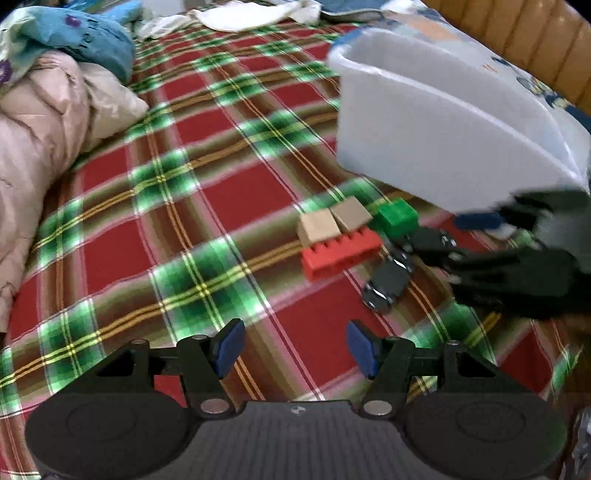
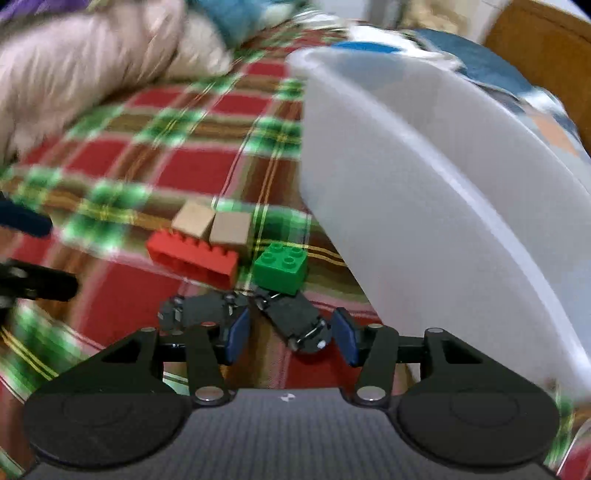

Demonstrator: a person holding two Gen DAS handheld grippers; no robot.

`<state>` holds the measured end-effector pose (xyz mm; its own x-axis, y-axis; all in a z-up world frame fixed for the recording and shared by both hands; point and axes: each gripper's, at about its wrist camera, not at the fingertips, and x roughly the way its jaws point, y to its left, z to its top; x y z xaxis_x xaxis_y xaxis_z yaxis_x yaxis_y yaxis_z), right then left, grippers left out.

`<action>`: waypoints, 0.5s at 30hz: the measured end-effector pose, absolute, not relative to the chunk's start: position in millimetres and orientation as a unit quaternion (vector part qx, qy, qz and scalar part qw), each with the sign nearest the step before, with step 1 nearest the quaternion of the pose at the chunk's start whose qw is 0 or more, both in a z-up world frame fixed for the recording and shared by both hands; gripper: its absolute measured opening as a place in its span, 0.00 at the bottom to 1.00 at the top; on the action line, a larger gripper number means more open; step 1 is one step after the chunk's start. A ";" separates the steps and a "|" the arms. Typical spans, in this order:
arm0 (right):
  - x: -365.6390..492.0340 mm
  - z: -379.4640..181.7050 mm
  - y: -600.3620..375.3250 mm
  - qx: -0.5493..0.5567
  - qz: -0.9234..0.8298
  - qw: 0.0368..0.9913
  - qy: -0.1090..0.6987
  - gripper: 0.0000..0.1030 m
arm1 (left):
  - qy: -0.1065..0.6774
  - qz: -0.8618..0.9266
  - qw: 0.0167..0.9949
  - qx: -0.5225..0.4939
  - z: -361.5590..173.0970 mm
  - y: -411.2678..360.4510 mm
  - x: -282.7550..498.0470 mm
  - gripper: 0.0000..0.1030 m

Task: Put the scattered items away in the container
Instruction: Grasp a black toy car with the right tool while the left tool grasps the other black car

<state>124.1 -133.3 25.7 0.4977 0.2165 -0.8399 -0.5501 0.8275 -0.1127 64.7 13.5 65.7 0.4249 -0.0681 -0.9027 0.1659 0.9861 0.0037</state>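
Note:
On the plaid bedspread lie a long red brick [image 1: 341, 253] [image 2: 192, 260], two tan wooden blocks [image 1: 334, 219] [image 2: 212, 225], a green brick [image 1: 398, 216] [image 2: 281, 267] and two dark toy cars [image 1: 388, 286] [image 2: 295, 319] [image 2: 199, 310]. A white plastic container [image 1: 443, 129] [image 2: 424, 221] stands just right of them. My left gripper [image 1: 295, 347] is open and empty, short of the pile. My right gripper [image 2: 291, 338] is open, its pads either side of one toy car without closing on it. It shows in the left wrist view [image 1: 517, 258] at the right.
A pink quilt [image 1: 40, 147] [image 2: 92, 62] and blue cloth [image 1: 81, 33] are bunched at the left. White cloth [image 1: 251, 14] lies at the far end. A wooden headboard [image 1: 517, 40] [image 2: 546, 62] runs behind the container.

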 end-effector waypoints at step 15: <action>91.5 11.4 -147.8 -0.170 0.266 0.821 0.476 0.33 | 0.532 -0.083 0.840 0.066 46.9 -7.1 86.4 0.63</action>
